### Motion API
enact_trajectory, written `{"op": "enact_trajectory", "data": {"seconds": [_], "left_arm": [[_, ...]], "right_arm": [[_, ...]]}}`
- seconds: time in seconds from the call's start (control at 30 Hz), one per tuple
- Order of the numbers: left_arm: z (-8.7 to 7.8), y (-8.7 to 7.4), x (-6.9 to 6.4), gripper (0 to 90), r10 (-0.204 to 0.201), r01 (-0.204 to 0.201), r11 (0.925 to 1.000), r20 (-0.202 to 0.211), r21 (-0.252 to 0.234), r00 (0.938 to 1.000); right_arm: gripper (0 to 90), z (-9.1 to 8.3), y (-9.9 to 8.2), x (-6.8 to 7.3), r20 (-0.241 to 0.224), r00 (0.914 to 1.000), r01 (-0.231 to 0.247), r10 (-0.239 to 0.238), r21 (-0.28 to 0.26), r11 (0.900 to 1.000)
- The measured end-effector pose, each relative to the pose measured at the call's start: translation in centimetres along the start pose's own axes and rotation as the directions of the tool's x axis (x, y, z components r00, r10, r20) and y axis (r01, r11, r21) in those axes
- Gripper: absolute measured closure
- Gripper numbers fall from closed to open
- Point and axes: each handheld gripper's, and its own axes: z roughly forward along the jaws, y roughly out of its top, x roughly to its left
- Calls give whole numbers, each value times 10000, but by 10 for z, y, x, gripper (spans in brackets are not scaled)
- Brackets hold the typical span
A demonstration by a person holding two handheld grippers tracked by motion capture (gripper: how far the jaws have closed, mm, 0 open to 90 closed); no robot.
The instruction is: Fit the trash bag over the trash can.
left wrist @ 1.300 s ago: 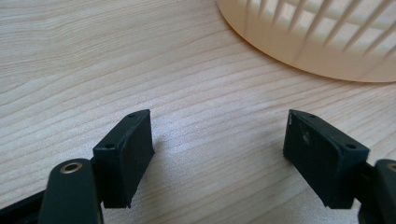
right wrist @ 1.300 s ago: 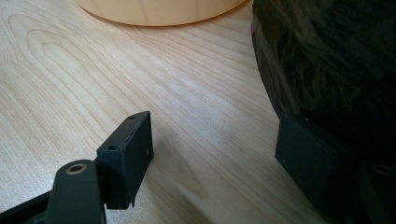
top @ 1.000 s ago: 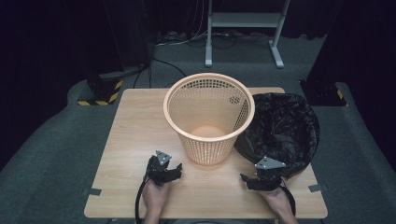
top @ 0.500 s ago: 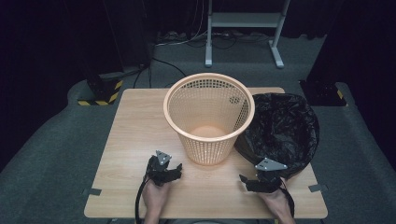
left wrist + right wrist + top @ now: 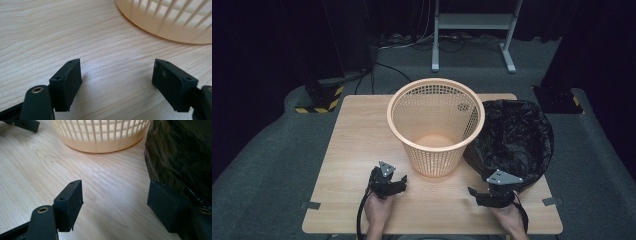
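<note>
A peach mesh basket (image 5: 436,125) stands upright in the middle of the wooden table (image 5: 357,145). To its right, touching it, sits an open black plastic bag (image 5: 514,137). My left gripper (image 5: 399,182) rests near the front edge, left of the basket's base (image 5: 175,22), open (image 5: 117,85) over bare wood. My right gripper (image 5: 492,190) lies at the front right. Its jaws (image 5: 115,202) are open with only table between them and have just been closing a little. Its right jaw is right beside the bag (image 5: 180,152). The basket (image 5: 100,135) is ahead of it.
Tape marks sit near the table's front corners (image 5: 309,205) (image 5: 552,201). Dark carpet surrounds the table. A white stand (image 5: 472,30) is on the floor behind, and a yellow-black striped block (image 5: 324,100) lies at the back left. The left gripper's jaw (image 5: 22,124) shows in the right gripper view.
My right gripper has shifted very slightly. The left gripper, basket and bag stay where they were.
</note>
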Motion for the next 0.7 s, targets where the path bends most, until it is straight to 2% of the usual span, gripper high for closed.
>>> {"op": "enact_trajectory", "data": {"seconds": [0.27,0.33,0.37,0.7], "left_arm": [[0,0,0,235,1,-1,10000,0,-1,10000],[0,0,0,235,-1,1,10000,1,0,10000],[0,0,0,235,0,0,10000,0,1,10000],[0,0,0,235,-1,1,10000,2,2,10000]], "right_arm": [[320,-10,5,3,-143,9999,65,-70,-305,9995],[353,-14,7,7,2,9988,498,-499,-381,9980],[353,-15,7,9,-21,9984,570,-571,-369,9977],[365,-20,16,12,-262,9978,587,-603,-574,9966]]}}
